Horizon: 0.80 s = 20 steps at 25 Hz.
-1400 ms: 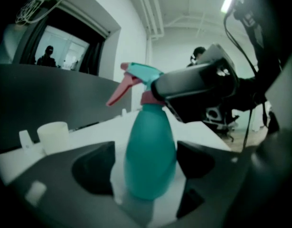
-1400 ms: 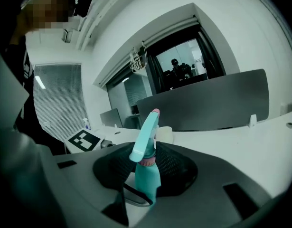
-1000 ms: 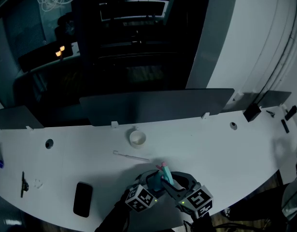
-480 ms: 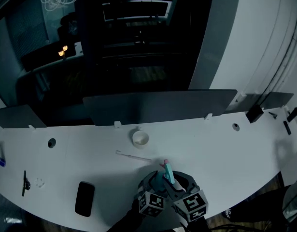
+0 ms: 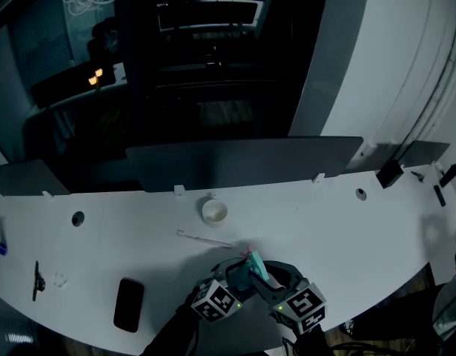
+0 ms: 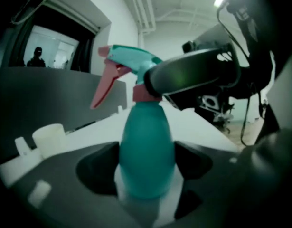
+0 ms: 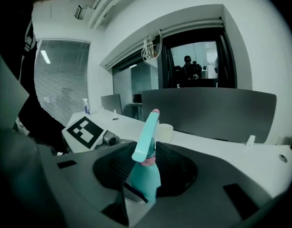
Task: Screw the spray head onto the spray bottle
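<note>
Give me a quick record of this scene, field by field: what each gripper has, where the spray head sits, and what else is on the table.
left gripper: shut on the teal bottle, around its body
right gripper: shut on the spray head
spray head: sits on the bottle's neck, pink collar at the joint; how far it is screwed on cannot be told
table: white; cup, thin stick and dark phone lie apart from the bottle

spray bottle (image 5: pixel 256 270) base hidden in head view; thin stick (image 5: pixel 204 239) too small to identify
</note>
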Each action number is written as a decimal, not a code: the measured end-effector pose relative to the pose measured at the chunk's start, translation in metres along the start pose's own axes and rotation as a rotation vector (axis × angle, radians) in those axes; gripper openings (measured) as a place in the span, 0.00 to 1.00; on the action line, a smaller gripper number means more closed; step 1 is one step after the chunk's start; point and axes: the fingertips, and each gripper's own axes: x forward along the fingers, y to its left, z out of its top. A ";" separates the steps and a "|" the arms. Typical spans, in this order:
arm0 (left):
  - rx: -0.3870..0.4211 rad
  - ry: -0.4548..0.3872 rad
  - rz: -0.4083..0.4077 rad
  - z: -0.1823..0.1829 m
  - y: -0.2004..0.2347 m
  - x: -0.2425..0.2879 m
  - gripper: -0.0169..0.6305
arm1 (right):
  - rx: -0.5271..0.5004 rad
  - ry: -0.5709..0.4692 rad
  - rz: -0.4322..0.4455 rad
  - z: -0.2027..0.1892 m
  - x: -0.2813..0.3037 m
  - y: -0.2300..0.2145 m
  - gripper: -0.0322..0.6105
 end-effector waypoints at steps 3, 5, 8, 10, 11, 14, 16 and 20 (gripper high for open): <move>-0.081 -0.019 0.206 0.004 0.008 -0.002 0.59 | 0.012 -0.047 -0.099 0.002 0.000 -0.001 0.25; -0.139 -0.017 0.356 0.006 0.012 -0.005 0.59 | 0.018 -0.065 -0.146 0.001 -0.001 -0.001 0.25; -0.209 -0.023 0.483 0.005 0.013 -0.008 0.59 | 0.020 -0.066 -0.151 -0.003 -0.002 0.001 0.25; -0.179 -0.019 0.423 0.003 0.011 -0.008 0.59 | 0.030 -0.067 -0.129 -0.003 -0.001 0.000 0.25; -0.150 -0.024 0.361 0.001 0.009 -0.009 0.59 | 0.032 -0.068 -0.115 -0.003 -0.001 0.000 0.25; -0.093 -0.058 0.155 -0.001 0.010 -0.011 0.66 | 0.017 -0.075 -0.063 -0.003 -0.002 0.001 0.25; -0.093 -0.059 0.032 0.005 0.008 -0.010 0.67 | 0.009 -0.082 -0.040 -0.002 -0.002 0.004 0.25; -0.118 -0.077 0.046 0.008 0.004 -0.005 0.58 | 0.012 -0.117 -0.077 -0.003 -0.002 -0.002 0.25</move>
